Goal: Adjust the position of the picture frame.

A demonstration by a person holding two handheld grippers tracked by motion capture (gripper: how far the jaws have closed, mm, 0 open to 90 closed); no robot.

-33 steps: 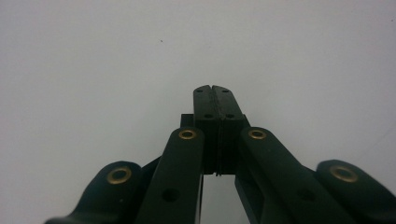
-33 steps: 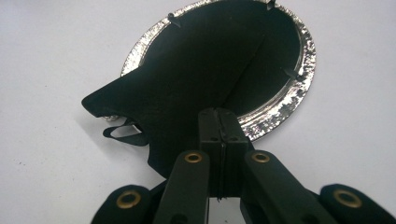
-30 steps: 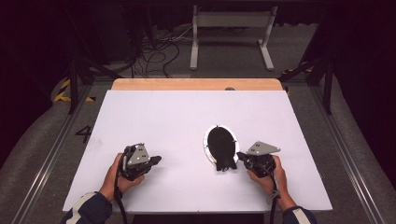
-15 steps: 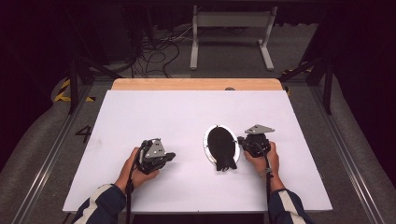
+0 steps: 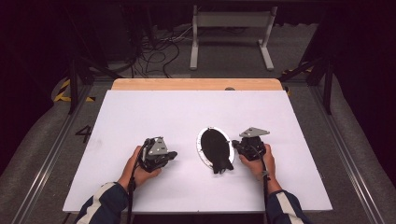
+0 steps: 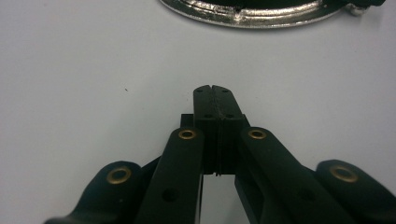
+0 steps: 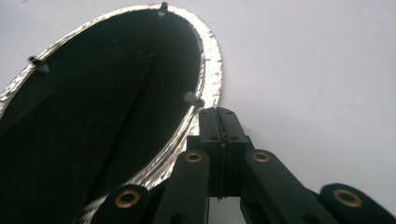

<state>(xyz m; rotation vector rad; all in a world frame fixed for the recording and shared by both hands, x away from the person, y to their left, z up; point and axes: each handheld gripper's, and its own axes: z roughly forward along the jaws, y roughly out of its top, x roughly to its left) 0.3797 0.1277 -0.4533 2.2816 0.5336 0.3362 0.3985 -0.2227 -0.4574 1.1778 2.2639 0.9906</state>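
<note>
Two grippers rest low over a white table (image 5: 140, 112), each held in one of the person's hands. The left gripper (image 5: 171, 155) sits left of centre in the lower half of the high view, its jaws pointing right toward an oval black pan with a silvery rim (image 5: 214, 145). In the left gripper view its jaws (image 6: 217, 105) are pressed flat together with nothing between them, and bare white table lies between the tips and the pan's shiny rim (image 6: 243, 16) along the top edge of that picture.

The right gripper (image 5: 235, 145) is just right of the pan in the high view, with a grey three-cornered plate (image 5: 254, 132) on top. Its jaws are also pressed together and hold nothing; in the right gripper view the tips (image 7: 219, 123) lie right against the pan's rim (image 7: 208, 60), which fills the left half of that picture. Whether they actually touch the rim I cannot tell.

The pan lies flat just below the middle of the high view, its short dark handle (image 5: 222, 166) pointing toward the bottom edge.
</note>
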